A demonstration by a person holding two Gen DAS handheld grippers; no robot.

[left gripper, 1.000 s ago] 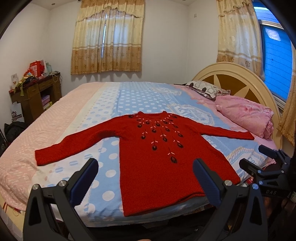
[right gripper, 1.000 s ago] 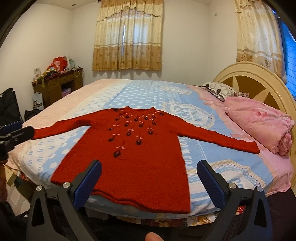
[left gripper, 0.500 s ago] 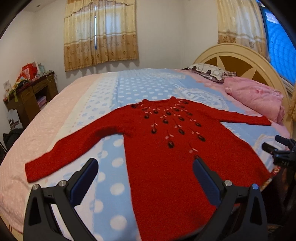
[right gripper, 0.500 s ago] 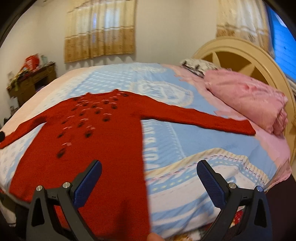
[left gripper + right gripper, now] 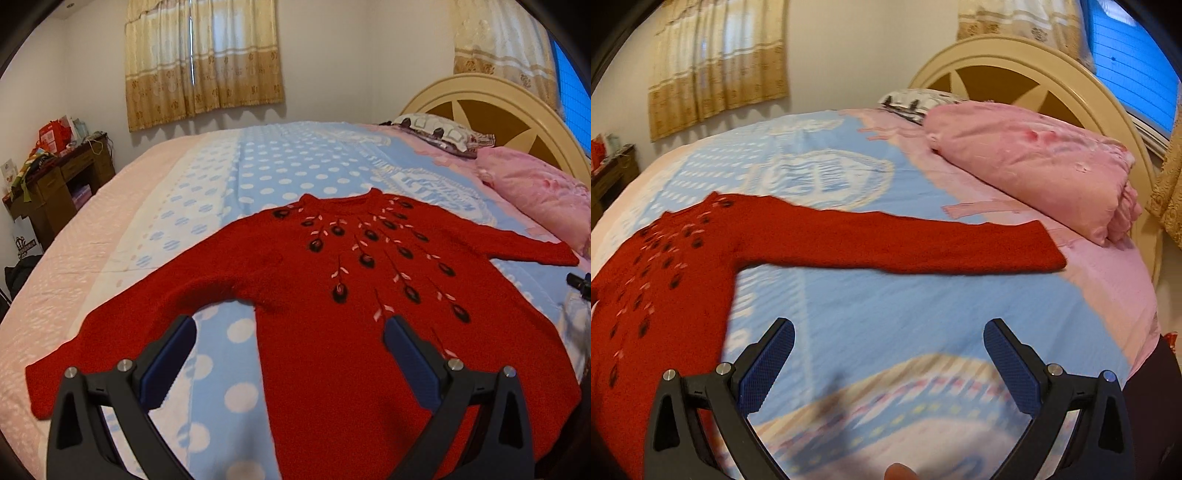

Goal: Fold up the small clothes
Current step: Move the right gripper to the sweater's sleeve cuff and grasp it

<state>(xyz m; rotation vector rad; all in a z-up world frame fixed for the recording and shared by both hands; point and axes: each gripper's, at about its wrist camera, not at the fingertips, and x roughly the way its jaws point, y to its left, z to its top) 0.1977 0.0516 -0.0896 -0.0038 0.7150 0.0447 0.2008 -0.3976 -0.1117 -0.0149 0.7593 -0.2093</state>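
Observation:
A small red knitted sweater (image 5: 332, 295) with dark flower embroidery lies flat and face up on the bed, both sleeves spread out. My left gripper (image 5: 290, 325) hovers open above its lower left side, between the left sleeve (image 5: 122, 325) and the body. In the right wrist view the sweater (image 5: 665, 280) fills the left, and its right sleeve (image 5: 923, 247) stretches toward the pink bedding. My right gripper (image 5: 888, 330) is open over the blue bedspread just below that sleeve, holding nothing. The tip of the right gripper shows at the left wrist view's right edge.
The bed (image 5: 277, 170) has a blue dotted and pink cover. A folded pink quilt (image 5: 1034, 162) and a patterned pillow (image 5: 439, 134) lie by the cream headboard (image 5: 1015, 77). A cluttered wooden desk (image 5: 55, 173) stands at the far left wall. Curtains (image 5: 203, 62) hang behind.
Both grippers moved in low over the bed. The left one came closer to the sweater's left side; the right one swung right, toward the right sleeve. Both stayed open.

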